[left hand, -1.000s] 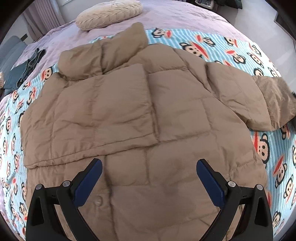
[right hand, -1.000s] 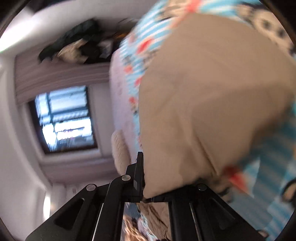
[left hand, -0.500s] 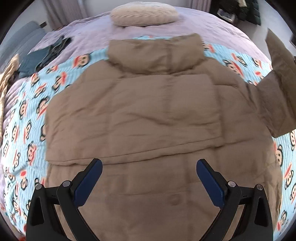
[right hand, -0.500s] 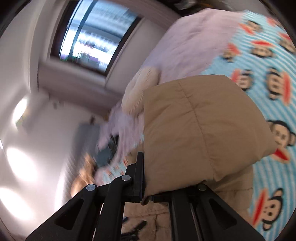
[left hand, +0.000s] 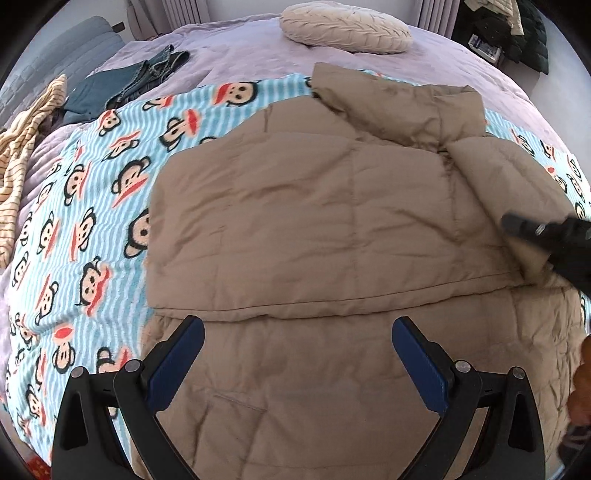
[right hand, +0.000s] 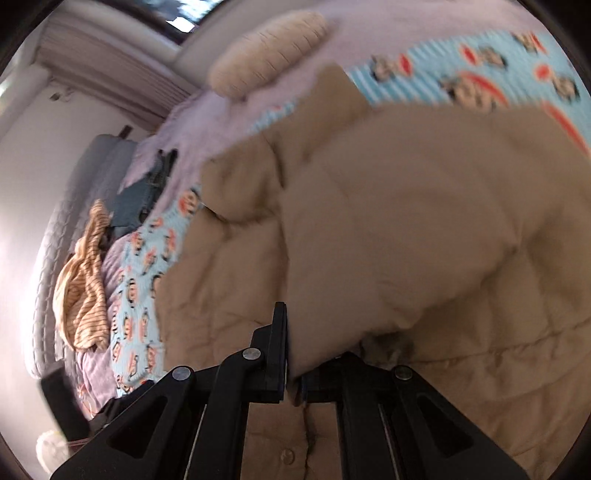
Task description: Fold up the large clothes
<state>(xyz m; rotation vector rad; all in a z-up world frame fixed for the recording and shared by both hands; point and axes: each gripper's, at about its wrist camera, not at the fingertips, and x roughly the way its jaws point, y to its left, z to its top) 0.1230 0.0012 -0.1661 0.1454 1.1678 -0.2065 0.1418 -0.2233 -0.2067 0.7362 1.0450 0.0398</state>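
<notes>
A tan quilted puffer jacket (left hand: 314,229) lies spread on a monkey-print blanket (left hand: 85,206), one sleeve folded flat across its chest. My left gripper (left hand: 297,363) hangs open above the jacket's lower half, its blue pads (left hand: 177,363) apart and holding nothing. My right gripper (right hand: 293,363) is shut on the cuff of the other sleeve (right hand: 388,229), carrying it over the jacket's body. In the left wrist view the right gripper (left hand: 513,223) comes in from the right edge with that sleeve (left hand: 509,184) draped from it.
A round cream pillow (left hand: 345,27) lies at the head of the lilac bedcover (left hand: 236,48). Dark jeans (left hand: 125,85) and a yellow striped garment (left hand: 26,136) lie at the far left. Dark clothes (left hand: 517,29) are piled beyond the bed's far right.
The right gripper has swung the sleeve from beside the jacket inward over its body. The left gripper has drifted sideways over the jacket, staying open.
</notes>
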